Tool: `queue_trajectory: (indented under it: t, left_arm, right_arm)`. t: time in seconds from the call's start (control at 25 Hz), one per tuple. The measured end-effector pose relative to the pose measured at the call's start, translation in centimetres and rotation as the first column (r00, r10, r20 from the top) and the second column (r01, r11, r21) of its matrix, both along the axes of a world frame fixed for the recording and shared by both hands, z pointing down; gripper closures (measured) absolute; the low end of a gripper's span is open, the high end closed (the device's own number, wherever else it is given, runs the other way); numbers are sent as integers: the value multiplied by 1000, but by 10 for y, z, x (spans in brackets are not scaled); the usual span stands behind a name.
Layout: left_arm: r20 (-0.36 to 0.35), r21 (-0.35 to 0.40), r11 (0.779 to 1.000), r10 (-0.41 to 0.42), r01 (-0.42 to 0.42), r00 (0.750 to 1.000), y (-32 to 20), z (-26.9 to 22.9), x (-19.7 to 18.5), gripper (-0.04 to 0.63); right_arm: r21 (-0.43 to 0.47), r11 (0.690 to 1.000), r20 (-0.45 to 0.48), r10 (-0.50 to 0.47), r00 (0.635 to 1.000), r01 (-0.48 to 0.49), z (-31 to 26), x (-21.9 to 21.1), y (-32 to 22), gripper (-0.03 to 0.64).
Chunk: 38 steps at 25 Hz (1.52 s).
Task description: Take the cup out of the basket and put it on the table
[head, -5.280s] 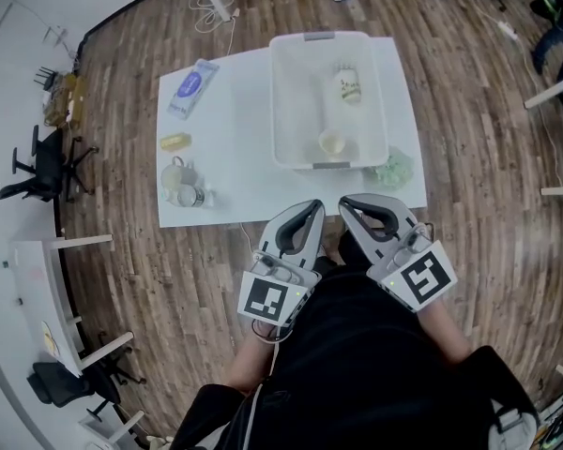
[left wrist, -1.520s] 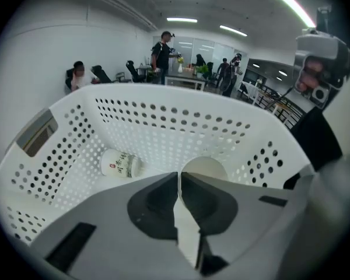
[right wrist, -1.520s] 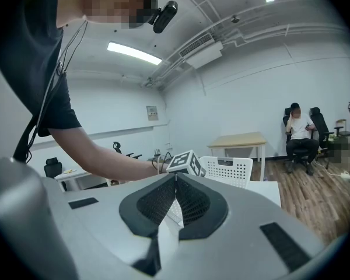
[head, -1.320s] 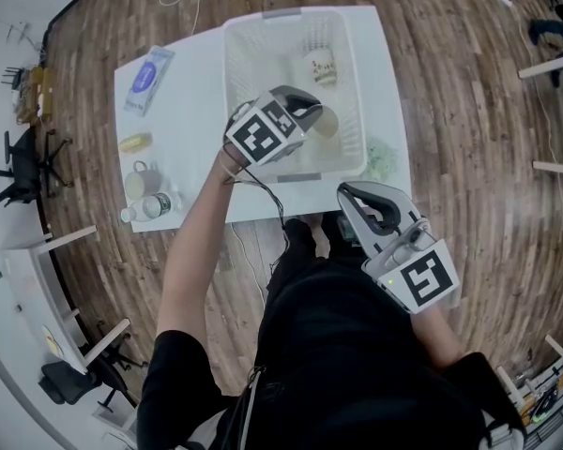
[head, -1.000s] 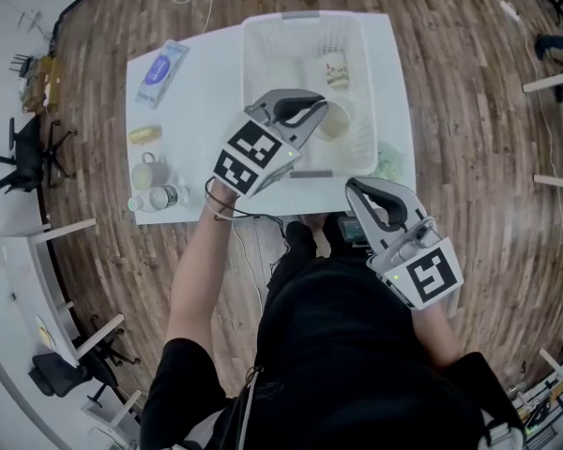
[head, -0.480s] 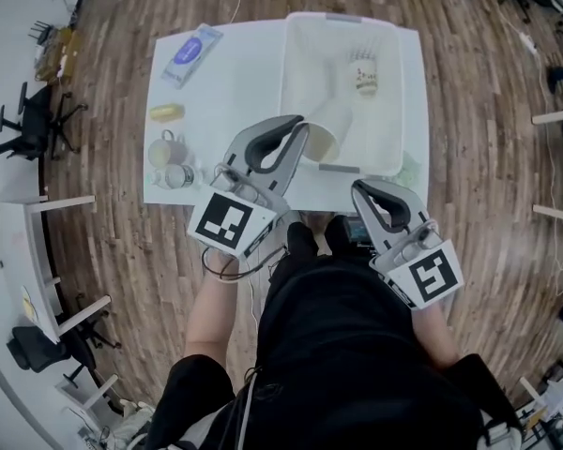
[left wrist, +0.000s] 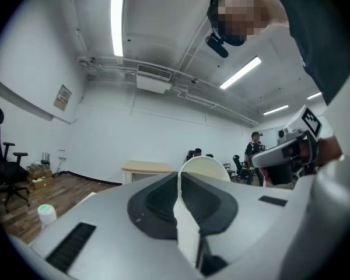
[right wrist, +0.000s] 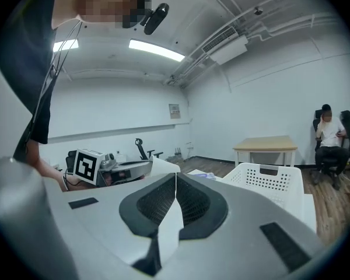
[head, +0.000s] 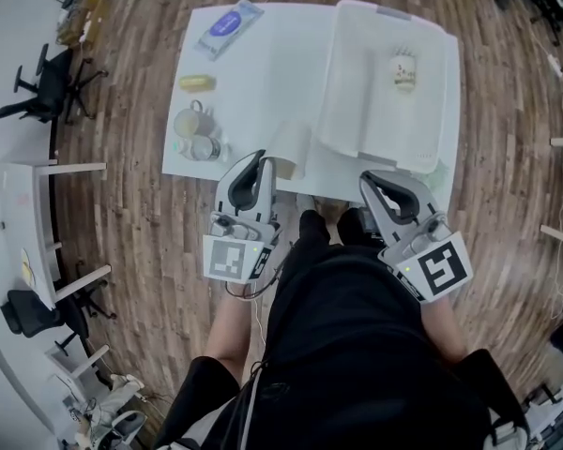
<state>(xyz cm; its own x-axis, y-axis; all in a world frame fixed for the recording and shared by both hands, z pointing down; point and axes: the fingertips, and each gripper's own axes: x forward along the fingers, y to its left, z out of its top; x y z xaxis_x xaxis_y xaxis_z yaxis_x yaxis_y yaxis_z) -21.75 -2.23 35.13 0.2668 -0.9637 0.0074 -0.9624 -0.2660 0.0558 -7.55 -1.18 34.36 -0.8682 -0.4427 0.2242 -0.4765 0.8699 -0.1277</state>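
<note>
Over the table, one cup pinched by left gripper; right gripper closed, empty.

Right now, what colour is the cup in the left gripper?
The cup is plain cream-white; the left gripper view shows it best.

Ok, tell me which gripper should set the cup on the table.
Left. The left gripper is clamped on the cup, clear of the basket, over the table near its front edge. The right gripper is shut and empty, short of the table.
</note>
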Motion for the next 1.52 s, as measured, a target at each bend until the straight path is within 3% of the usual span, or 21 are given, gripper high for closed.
queue_trajectory:
  t: [0.2,0.32,0.48,0.56,0.68,0.8,0.92,1.08,1.28,1.52]
  left_arm:
    - [-9,-88,996,-22,22,1000,14,40,-17,571]
    - [50,-188,982,-17,26,999,20,81,-23,571]
    - [159,-328,944,20,34,987,28,139,-29,571]
    - [210,-421,907,73,22,975,30,170,-28,571]
    - [250,-571,821,180,-5,951,34,211,-23,571]
    - [245,-673,739,255,-25,935,35,234,-21,571]
    - [204,-741,670,274,-34,940,31,246,-22,571]
    - [126,-795,604,240,-46,963,26,259,-21,569]
    - [95,-817,575,209,-44,973,20,266,-22,537]
    - [71,-804,592,192,-58,979,14,259,-21,503]
  right_arm:
    - [-10,1000,11,-8,1000,9,2,-14,2,592]
    - [-19,1000,8,-5,1000,5,4,-17,4,592]
    - [-33,999,7,12,1000,-12,7,-16,5,592]
    - [-39,999,10,28,1000,-27,8,-14,4,592]
    - [-49,998,4,46,999,-46,12,-9,3,592]
    - [-54,997,-3,60,998,-60,13,-6,2,592]
    - [-57,996,-9,72,997,-72,14,-2,2,592]
    - [-67,994,-14,88,996,-89,17,3,2,592]
    - [-71,992,-19,107,994,-108,18,6,0,592]
    - [-71,991,-17,116,993,-117,18,8,-4,592]
